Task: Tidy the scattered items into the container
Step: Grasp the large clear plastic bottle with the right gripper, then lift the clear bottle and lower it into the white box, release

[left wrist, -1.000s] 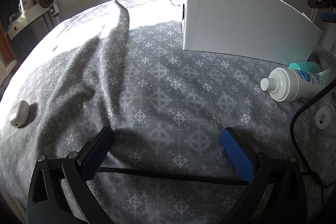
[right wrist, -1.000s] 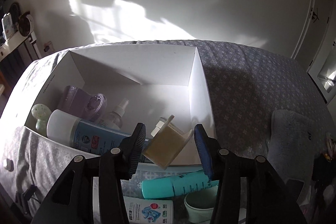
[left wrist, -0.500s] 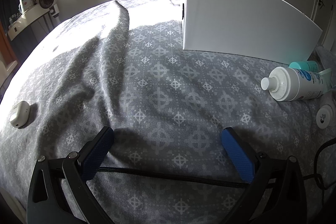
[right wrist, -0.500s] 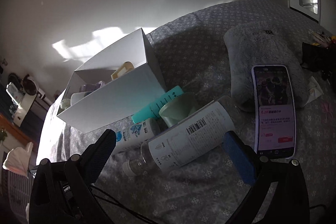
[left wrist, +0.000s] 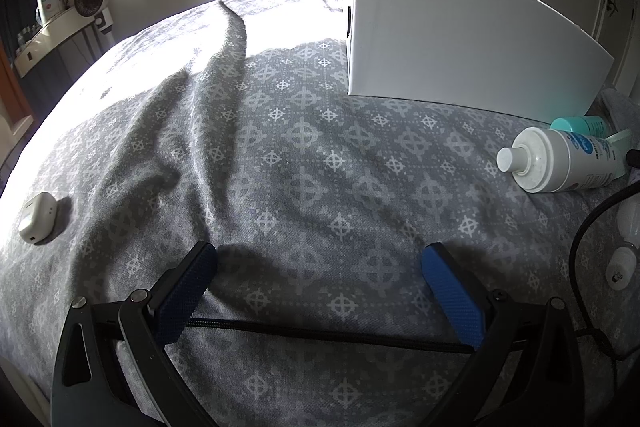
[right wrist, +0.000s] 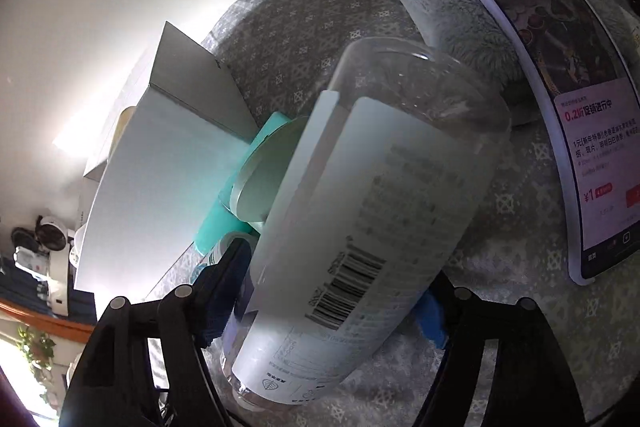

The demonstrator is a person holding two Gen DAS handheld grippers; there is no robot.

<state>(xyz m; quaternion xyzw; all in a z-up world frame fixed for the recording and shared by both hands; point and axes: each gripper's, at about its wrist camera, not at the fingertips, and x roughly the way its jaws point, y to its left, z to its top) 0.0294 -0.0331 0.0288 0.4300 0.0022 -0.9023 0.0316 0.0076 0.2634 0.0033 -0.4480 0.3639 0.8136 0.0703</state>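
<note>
As the jaws of the right gripper (right wrist: 324,301) have just been closing, a clear bottle (right wrist: 360,227) lying on the bedspread (right wrist: 520,251) is bracketed at its lower body, both pads apparently touching. A firm squeeze is still needed before it is lifted into the white box (right wrist: 160,187) just beside. The left gripper (left wrist: 320,287) is held wide open and empty.

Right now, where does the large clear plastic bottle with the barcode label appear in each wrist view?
Left wrist view: not identifiable.
Right wrist view: the large clear plastic bottle fills the centre, lying between the right gripper jaws.
Shared landmark: the white cardboard box, upper right in the left view, left in the right.
</note>
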